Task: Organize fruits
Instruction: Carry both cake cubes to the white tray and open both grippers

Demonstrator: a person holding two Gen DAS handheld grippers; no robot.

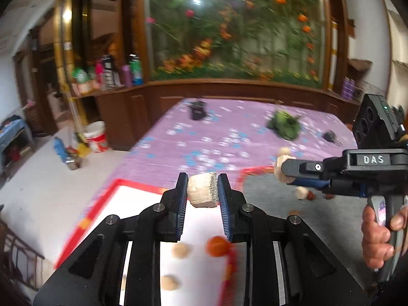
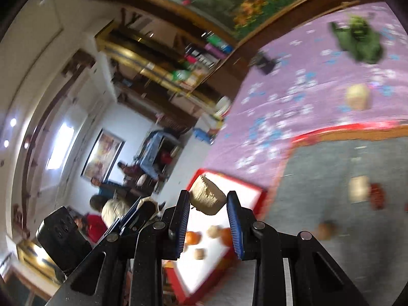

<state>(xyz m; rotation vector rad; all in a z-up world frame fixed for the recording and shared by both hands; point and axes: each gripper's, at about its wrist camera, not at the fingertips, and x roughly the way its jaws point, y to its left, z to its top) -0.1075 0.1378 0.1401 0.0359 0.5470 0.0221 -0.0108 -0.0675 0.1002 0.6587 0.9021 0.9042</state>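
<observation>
Left gripper [image 1: 202,191] clamped on a pale, rough-sided chunk of fruit [image 1: 202,190], jaws narrow and pressing it from both sides, held up above the white mat [image 1: 142,199] with the red border. Right gripper [image 2: 207,205] likewise closed on a second beige chunk [image 2: 207,198], gripped between the blue pads [image 2: 235,225] and tilted in the grasp. Seen from the left wrist camera, that right gripper [image 1: 281,172] reached in from the right edge, carried by a hand [image 1: 377,239] wrapped round its handle. Below, on the white mat, lay an orange fruit [image 1: 216,246] near the red edge and two small beige pieces [image 1: 181,251] [image 1: 170,282], apart from one another. Beside it, a grey mat [image 2: 326,178] carried another pale piece [image 2: 359,188] just next to a dark red one [image 2: 377,195]. Both mats spread over a purple flowered bedcover [image 1: 229,132], with a green toy [image 1: 284,125] farther back. Much blurred throughout; exact kinds of fruit not discernible.
</observation>
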